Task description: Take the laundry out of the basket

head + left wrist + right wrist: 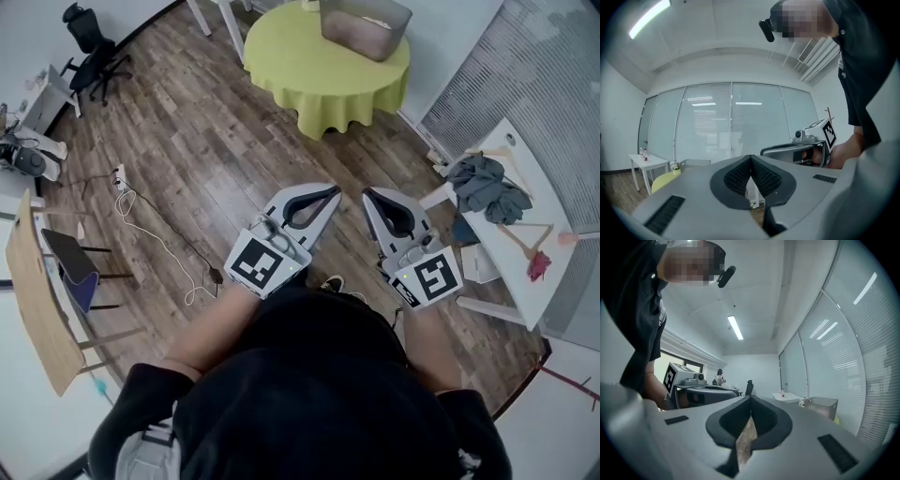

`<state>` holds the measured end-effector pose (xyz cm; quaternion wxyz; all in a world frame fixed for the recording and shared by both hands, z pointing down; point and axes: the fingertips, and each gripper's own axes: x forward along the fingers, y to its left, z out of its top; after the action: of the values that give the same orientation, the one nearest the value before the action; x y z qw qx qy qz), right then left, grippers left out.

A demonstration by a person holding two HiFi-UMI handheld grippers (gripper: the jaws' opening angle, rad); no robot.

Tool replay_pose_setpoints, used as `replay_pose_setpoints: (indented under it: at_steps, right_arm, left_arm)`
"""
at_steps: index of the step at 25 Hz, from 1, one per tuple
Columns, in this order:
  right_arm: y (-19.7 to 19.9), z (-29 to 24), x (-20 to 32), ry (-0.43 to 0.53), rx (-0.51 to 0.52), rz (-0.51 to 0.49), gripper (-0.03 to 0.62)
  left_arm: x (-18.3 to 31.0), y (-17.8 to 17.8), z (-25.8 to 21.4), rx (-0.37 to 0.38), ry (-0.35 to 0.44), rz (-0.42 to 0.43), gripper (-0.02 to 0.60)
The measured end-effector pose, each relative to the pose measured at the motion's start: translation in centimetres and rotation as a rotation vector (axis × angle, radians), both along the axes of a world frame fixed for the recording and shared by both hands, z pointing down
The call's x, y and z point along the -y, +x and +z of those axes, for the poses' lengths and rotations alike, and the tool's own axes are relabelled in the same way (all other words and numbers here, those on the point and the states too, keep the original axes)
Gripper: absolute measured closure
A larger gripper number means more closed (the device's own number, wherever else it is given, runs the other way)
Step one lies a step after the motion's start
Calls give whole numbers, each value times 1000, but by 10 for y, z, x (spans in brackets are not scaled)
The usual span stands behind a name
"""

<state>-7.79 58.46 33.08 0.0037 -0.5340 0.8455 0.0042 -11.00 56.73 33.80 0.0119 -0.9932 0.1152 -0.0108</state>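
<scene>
The grey laundry basket (364, 26) stands on a round yellow-green table (300, 66) across the room, and it also shows in the right gripper view (822, 406). A heap of grey-blue clothes (487, 183) lies on the white table (525, 291) to my right. I hold both grippers level in front of my waist, side by side and far from the basket. My left gripper (323, 193) is shut with nothing in it, its pads meeting at the tip (751, 159). My right gripper (370, 195) is shut and empty too (750, 399).
Wooden hangers (525, 239) and a red cloth (538, 265) lie on the white table. A cable with a power strip (141, 216) runs over the wooden floor at left. A wooden desk (33, 300), a chair (70, 267) and an office chair (94, 52) stand at left.
</scene>
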Motion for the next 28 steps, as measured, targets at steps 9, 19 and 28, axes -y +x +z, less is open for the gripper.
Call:
replay_pose_setpoints:
  at_steps: [9,19,28]
  right_arm:
    - [7,5,29,-25,16,26,571]
    - [-1,-8,100,-39,15,25,571]
    - [-20,-5,160,-58,6,38,571]
  left_arm:
    - [33,2,10,44,-34,-5,571]
    - [105,2,-7,-21,-43,16,571]
    - [168,-17,-7,-18,-39,14,571]
